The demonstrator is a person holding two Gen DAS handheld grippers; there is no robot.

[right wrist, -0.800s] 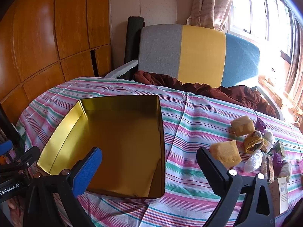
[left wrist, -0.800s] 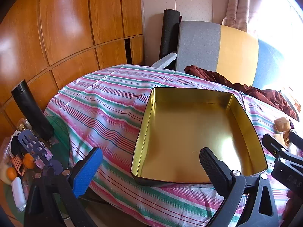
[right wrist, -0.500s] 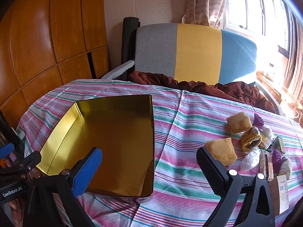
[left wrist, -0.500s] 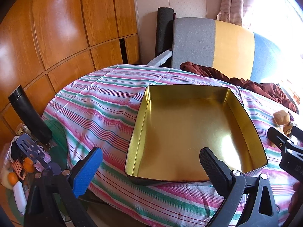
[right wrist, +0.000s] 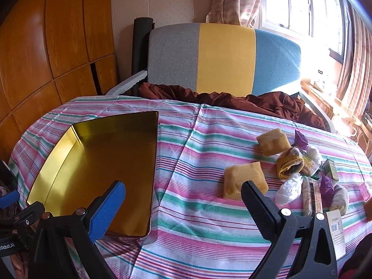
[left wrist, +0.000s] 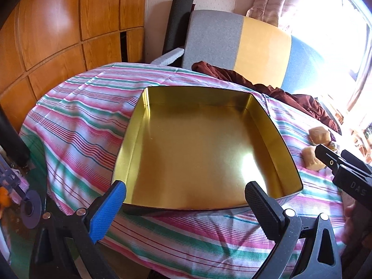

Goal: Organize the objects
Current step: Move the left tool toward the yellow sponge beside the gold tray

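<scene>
An empty gold tin tray [left wrist: 130, 139] lies on the striped tablecloth; it also shows at the left in the right wrist view [right wrist: 152, 162]. Wrapped snacks lie to its right: a yellow pastry packet [right wrist: 244, 179], another [right wrist: 273, 141], a round yellow one [right wrist: 289, 165], clear and purple wrappers [right wrist: 325, 183]. My left gripper [left wrist: 186, 200] is open and empty, hovering over the tray's near edge. My right gripper [right wrist: 183, 200] is open and empty, above the cloth between tray and snacks, its right finger [right wrist: 258, 207] just in front of the near pastry packet.
A grey, yellow and blue sofa [right wrist: 225, 58] with a dark red cloth [right wrist: 232, 100] stands behind the table. Wooden wall panels [left wrist: 58, 34] are at the left. A cluttered low stand [left wrist: 14, 186] sits left of the table. A white label card [right wrist: 336, 232] lies near the front right.
Both grippers rose and pulled back a little, so the tray and snacks sit lower and further in view. Both jaws stay open.
</scene>
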